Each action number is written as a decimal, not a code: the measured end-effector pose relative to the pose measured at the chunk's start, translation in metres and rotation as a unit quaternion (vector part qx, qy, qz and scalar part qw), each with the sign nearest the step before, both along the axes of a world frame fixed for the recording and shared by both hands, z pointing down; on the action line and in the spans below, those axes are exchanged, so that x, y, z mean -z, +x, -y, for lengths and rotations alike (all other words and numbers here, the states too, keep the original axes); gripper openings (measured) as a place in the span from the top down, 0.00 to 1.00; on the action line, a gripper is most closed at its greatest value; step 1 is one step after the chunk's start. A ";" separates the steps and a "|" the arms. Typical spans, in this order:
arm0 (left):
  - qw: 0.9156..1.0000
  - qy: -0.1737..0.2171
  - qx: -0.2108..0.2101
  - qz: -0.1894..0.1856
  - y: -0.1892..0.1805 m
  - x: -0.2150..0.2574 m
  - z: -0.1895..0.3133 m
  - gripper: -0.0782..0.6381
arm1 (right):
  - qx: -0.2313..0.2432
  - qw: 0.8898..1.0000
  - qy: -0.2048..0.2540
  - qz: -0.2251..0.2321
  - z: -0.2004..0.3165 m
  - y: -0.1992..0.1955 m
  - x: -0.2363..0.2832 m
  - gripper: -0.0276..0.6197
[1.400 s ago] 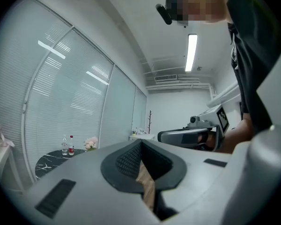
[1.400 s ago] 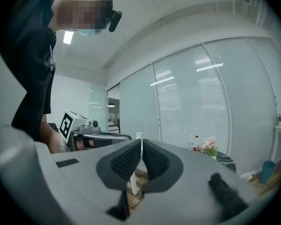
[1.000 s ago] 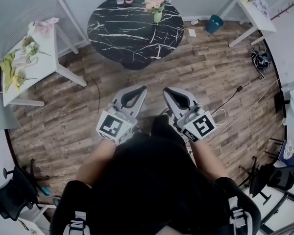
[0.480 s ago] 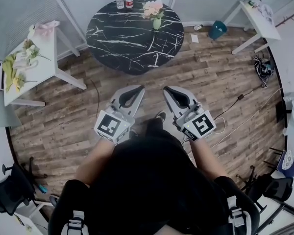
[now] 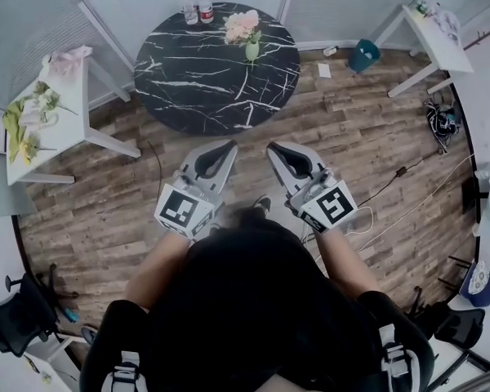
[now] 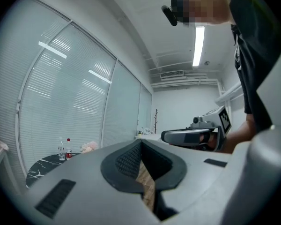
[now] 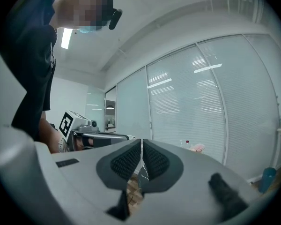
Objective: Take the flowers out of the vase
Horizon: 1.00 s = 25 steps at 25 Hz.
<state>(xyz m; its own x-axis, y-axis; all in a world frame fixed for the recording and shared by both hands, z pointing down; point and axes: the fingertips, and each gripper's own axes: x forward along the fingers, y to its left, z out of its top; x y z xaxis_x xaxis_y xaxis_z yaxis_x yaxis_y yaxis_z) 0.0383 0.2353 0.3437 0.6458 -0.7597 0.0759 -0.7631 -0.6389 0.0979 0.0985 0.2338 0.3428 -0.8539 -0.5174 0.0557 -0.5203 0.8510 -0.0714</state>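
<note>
While the person (image 5: 253, 300) closes in, table (image 5: 188, 88) has slid down-frame, nearer than a second ago | flowers (image 5: 242, 25) stand in vase (image 5: 251, 51), upper middle, table's far side; untouched | left claw (image 5: 225, 146), right claw (image 5: 275, 148): clenched, empty; well apart from vase | judged: approach only

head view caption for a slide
Person holds shut left tongs and right tongs over wood floor, facing flowers in vase on table.

No words or numbers can be read. The left gripper (image 5: 221, 147) and right gripper (image 5: 278, 148) carry only black-and-white square marker patterns. The labels on the bottles (image 5: 195, 6) at the tabletop's (image 5: 204, 84) 11 o'clock edge are too small to read.
</note>
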 end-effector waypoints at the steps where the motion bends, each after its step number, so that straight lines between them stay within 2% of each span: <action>1: 1.000 0.001 0.001 0.000 0.005 0.001 0.005 0.88 | 0.001 1.000 0.001 0.000 0.006 0.004 0.000 0.92; 9: 1.000 -0.002 0.012 0.009 0.040 -0.001 0.039 0.88 | 0.017 1.000 -0.003 0.018 0.042 0.033 0.003 0.92; 16: 0.999 -0.006 0.031 0.016 0.060 -0.004 0.056 0.88 | 0.033 0.999 -0.003 0.010 0.059 0.060 -0.012 0.92; 25: 0.999 -0.007 0.031 0.020 0.072 -0.005 0.078 0.88 | 0.038 0.999 -0.005 0.011 0.081 0.069 -0.013 0.92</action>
